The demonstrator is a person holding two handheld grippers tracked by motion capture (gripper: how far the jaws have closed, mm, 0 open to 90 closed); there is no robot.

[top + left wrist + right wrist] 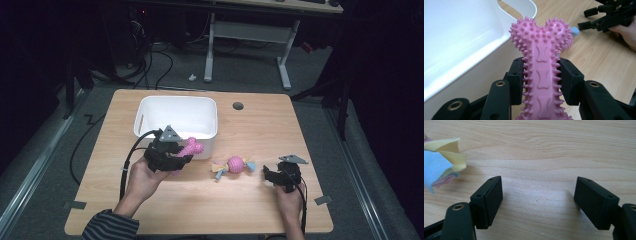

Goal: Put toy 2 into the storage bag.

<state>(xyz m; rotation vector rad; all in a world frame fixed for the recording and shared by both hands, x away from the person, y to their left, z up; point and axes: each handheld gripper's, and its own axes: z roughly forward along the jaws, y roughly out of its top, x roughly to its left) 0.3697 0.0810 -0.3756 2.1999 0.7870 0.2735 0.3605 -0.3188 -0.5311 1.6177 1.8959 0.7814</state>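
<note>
My left fingers (541,82) pinch the bone (541,62) mid-shaft, rubbery, light and grippy between them; my right fingers (537,202) stand spread, empty.

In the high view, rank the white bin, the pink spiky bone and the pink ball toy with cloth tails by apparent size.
1. white bin, clearly largest.
2. pink spiky bone and ball toy: unsure, since the left gripper hides part of the bone.

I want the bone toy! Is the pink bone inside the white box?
No, the pink bone is pinched in the left claw, outside the white box.
</note>
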